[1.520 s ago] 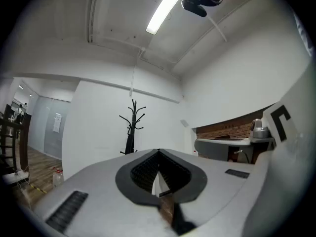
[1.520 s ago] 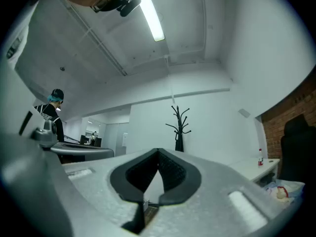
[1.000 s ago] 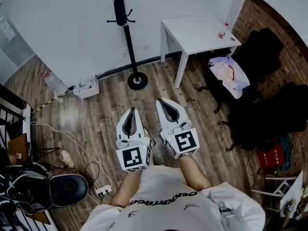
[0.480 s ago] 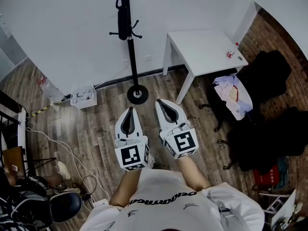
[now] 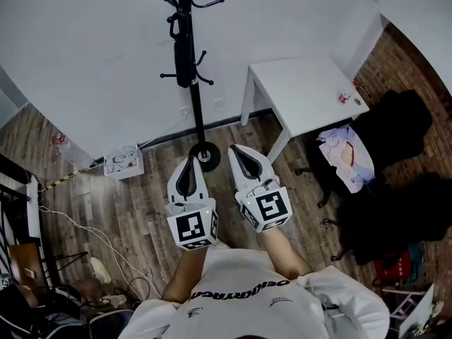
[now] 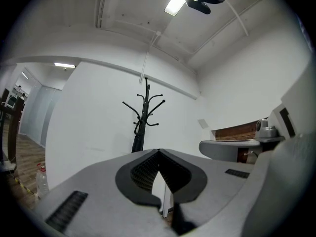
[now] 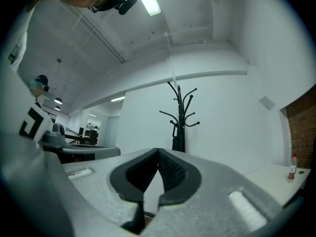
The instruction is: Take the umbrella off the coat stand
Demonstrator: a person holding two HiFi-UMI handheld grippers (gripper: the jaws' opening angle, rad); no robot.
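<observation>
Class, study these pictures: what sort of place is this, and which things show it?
Probably an office or workroom: a black coat stand with an umbrella hung on it by a white wall, a plain white table, and a black chair on a wood floor.

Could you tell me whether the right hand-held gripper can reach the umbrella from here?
Probably not yet: the right hand-held gripper, jaws shut, is well short of the umbrella on the coat stand; nothing intervenes.
</observation>
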